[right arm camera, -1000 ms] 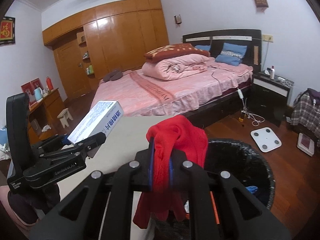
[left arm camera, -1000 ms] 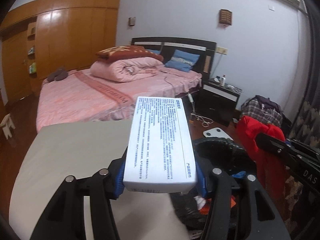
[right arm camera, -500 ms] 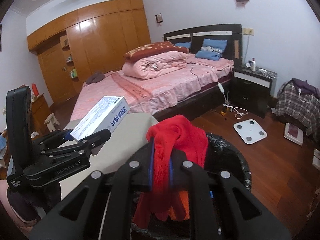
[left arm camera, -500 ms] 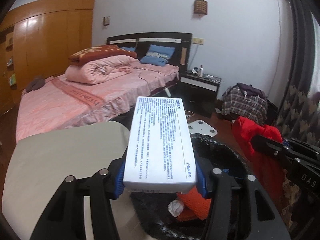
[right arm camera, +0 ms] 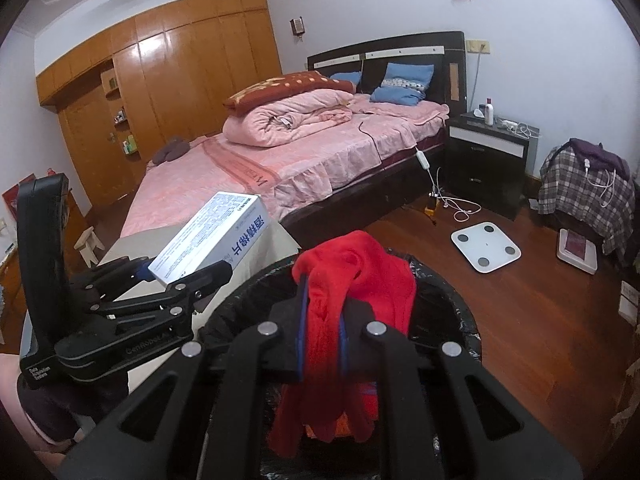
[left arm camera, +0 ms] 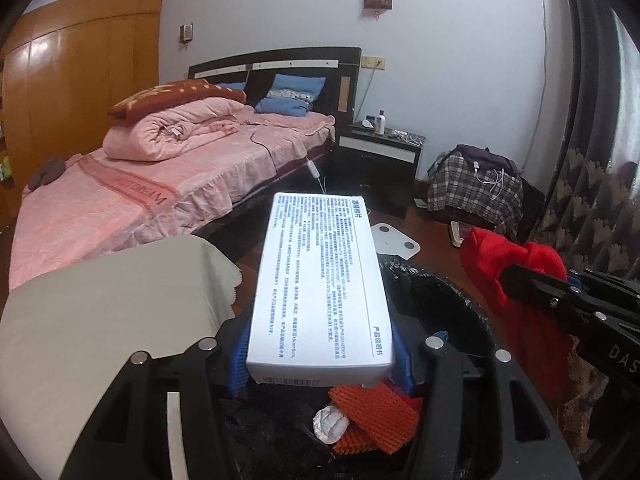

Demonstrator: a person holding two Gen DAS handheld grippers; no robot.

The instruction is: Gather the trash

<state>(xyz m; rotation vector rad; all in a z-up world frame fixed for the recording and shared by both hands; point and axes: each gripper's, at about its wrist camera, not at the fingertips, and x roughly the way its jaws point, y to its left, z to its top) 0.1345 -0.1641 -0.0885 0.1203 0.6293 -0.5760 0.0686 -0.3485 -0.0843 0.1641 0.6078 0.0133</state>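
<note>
On the left, our left gripper (left arm camera: 320,354) clamps a white printed box (left arm camera: 322,292) over the black-lined bin (right arm camera: 448,304); on the right, our right gripper (right arm camera: 320,344) pinches a red cloth (right arm camera: 356,280) above that bin's opening.

Left gripper (left arm camera: 320,344): black two-finger frame, angled downward, its blue-padded fingers (left arm camera: 239,364) set moderately apart and clamped on the two long sides of a white printed box (left arm camera: 320,292). Right gripper (right arm camera: 322,336): likewise angled downward, fingers (right arm camera: 301,336) nearly together, pinching a fold of red cloth (right arm camera: 356,280) that drapes over and below them. The two grippers are side by side, near each other.
</note>
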